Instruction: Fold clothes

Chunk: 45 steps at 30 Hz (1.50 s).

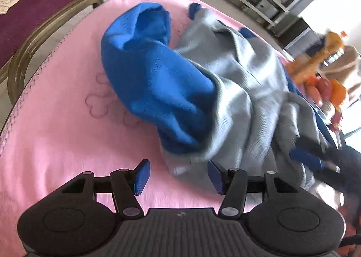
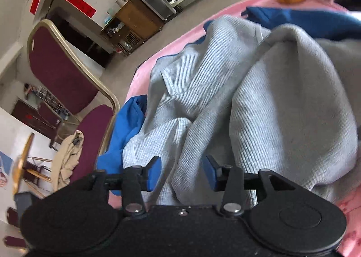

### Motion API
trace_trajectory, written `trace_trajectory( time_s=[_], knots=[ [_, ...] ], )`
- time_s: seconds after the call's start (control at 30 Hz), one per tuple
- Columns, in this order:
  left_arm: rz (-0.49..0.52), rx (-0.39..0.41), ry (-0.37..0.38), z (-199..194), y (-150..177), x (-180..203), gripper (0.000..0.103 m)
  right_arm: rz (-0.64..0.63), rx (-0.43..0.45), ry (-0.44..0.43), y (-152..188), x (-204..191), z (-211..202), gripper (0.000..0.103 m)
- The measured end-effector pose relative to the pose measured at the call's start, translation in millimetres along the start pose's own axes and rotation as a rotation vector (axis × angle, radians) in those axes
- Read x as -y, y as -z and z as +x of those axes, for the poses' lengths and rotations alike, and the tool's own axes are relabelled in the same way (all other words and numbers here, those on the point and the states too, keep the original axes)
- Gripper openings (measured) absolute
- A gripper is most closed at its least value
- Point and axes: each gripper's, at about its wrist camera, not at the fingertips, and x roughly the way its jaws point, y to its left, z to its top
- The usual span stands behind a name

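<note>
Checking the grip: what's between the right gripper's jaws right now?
In the right wrist view, a fold of the grey garment lies between the open jaws of the right gripper, unclamped.

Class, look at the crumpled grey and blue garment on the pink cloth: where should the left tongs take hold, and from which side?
Probably the grey hem corner of the garment, approached from the near side across the pink cloth. It lies thin and free right before the open left tongs, while the blue sleeve bunches thickly.
</note>
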Motion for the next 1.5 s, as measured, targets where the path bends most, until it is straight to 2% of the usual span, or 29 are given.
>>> trace_trajectory(
  time_s=[0.17,0.2,0.27,0.4,0.5,0.6,0.7,0.73,0.8,0.83,0.97,1.0,1.03,1.13,1.2,1.27,1.3,1.33,1.37,1.5],
  knots=[
    [-0.059,-0.032,0.036,13,-8,3,0.05,-0.031,-0.018,0.001,3,0,5,0.042],
    [-0.073,-0.039,0.03,16,-10,3,0.047,-0.04,-0.022,0.006,4,-1,6,0.042],
    [-0.135,-0.058,0.01,19,-14,-4,0.023,-0.076,-0.031,0.02,8,-5,9,0.042],
    [-0.247,-0.014,-0.007,-2,-21,-30,0.019,-0.18,-0.063,0.03,20,-17,12,0.042],
    [-0.365,0.002,0.058,-19,-29,-61,0.019,-0.23,-0.087,0.05,27,-22,14,0.042],
    [-0.407,0.007,0.049,-16,-33,-80,0.019,-0.248,-0.099,0.08,31,-21,14,0.042],
    [-0.469,-0.049,0.082,-1,-24,-92,0.022,-0.235,-0.099,0.087,34,-19,9,0.043],
    [-0.481,-0.055,0.085,-1,-21,-93,0.028,-0.228,-0.089,0.082,34,-18,4,0.045],
    [-0.493,-0.058,0.087,-3,-17,-95,0.037,-0.201,-0.061,0.058,35,-15,-7,0.048],
    [-0.492,-0.056,0.089,-5,-16,-93,0.046,-0.183,-0.049,0.047,34,-13,-11,0.048],
    [-0.459,-0.03,0.082,-7,-15,-85,0.049,-0.148,-0.055,0.003,36,-14,-9,0.046],
    [-0.449,-0.03,0.077,-5,-15,-84,0.049,-0.164,-0.072,-0.012,38,-20,-5,0.04],
    [-0.438,-0.03,0.071,-3,-15,-83,0.049,-0.201,-0.093,-0.024,43,-29,0,0.036],
    [-0.381,-0.01,0.033,-1,-15,-79,0.048,-0.383,-0.139,-0.013,61,-59,20,0.036],
    [-0.326,0.007,0.004,2,-18,-75,0.043,-0.502,-0.148,0.015,72,-78,35,0.036],
    [-0.292,0.032,-0.02,1,-20,-74,0.023,-0.61,-0.14,0.058,81,-92,49,0.036],
    [-0.302,0.034,-0.013,0,-20,-77,0.021,-0.662,-0.139,0.083,86,-97,55,0.034],
    [-0.323,0.033,0.002,-1,-20,-82,0.018,-0.71,-0.145,0.105,92,-100,59,0.016],
    [-0.343,0.031,0.017,-2,-21,-87,0.018,-0.754,-0.155,0.124,98,-104,62,0.002],
    [-0.419,-0.023,0.077,0,-17,-103,0.021,-0.882,-0.215,0.147,122,-111,47,0.004]
  ],
)
